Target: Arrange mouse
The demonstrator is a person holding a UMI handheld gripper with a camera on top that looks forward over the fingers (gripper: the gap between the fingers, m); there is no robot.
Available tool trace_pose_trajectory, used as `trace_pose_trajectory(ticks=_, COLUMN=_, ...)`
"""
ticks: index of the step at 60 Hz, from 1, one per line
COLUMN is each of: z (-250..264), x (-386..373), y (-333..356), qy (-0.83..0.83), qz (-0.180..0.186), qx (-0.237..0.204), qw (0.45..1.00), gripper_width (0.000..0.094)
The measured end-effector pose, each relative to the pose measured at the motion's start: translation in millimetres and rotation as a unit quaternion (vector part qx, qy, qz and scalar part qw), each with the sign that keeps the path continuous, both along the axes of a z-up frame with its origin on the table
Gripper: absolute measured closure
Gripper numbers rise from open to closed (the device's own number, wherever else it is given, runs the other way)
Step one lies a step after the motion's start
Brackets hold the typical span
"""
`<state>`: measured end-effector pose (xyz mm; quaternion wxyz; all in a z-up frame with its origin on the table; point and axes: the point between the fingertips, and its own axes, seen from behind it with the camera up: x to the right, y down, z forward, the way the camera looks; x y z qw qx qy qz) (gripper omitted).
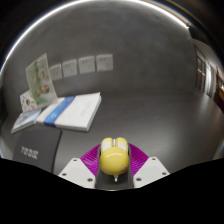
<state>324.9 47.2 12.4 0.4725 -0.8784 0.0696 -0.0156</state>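
A yellow computer mouse (112, 155) with a pale scroll-wheel strip sits between my gripper's (113, 162) two fingers. The magenta pads (139, 156) press against both of its sides, so the gripper is shut on it. The mouse appears lifted above the grey tabletop (150, 100), which stretches out beyond the fingers. The mouse's underside and rear end are hidden by the gripper body.
Beyond the fingers to the left lie a stack of white and blue books or folders (68, 110) and a leaflet with green print (38, 78). Several white sheets (88, 65) hang or lie in a row farther back. A small dark label (28, 151) lies near the left finger.
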Motion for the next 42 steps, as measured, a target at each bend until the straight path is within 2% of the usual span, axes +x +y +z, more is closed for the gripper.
trace_pose_trajectory(ticks=4, z=43.3, x=-10.0, y=-6.3, qy=-0.011, qz=-0.029, qx=0.038, qw=0.999, gripper_width=0.0564)
trace_pose_trajectory(ticks=9, z=110.7, x=-54.0, y=-16.5, qy=-0.036, qz=-0.036, qx=0.097, qw=0.994, gripper_width=0.0566)
trace_pose_trajectory(ticks=14, z=160.7, x=-131.0, y=-19.0, qy=-0.043, qz=-0.019, qx=0.136, qw=0.990, gripper_width=0.0567)
trace_pose_trajectory(ticks=18, z=170.6, x=-205.7, y=-21.3, qy=-0.044, qz=0.004, qx=0.148, qw=0.988, gripper_width=0.0568)
trace_pose_trajectory(ticks=22, z=150.6, x=-278.7, y=-19.1, qy=-0.044, qz=0.041, qx=0.136, qw=0.989, gripper_width=0.0569)
trace_pose_trajectory(ticks=27, z=94.8, x=-340.8, y=-16.8, qy=-0.037, qz=0.069, qx=0.087, qw=0.993, gripper_width=0.0570)
trace_pose_trajectory(ticks=31, z=50.9, x=-360.7, y=-15.7, qy=-0.028, qz=0.068, qx=0.049, qw=0.996, gripper_width=0.0568)
trace_pose_trajectory(ticks=36, z=4.8, x=-362.7, y=-13.8, qy=-0.038, qz=0.050, qx=0.015, qw=0.998, gripper_width=0.0567)
trace_pose_trajectory(ticks=42, z=-16.4, x=-357.6, y=-14.3, qy=-0.036, qz=0.044, qx=-0.014, qw=0.998, gripper_width=0.0568)
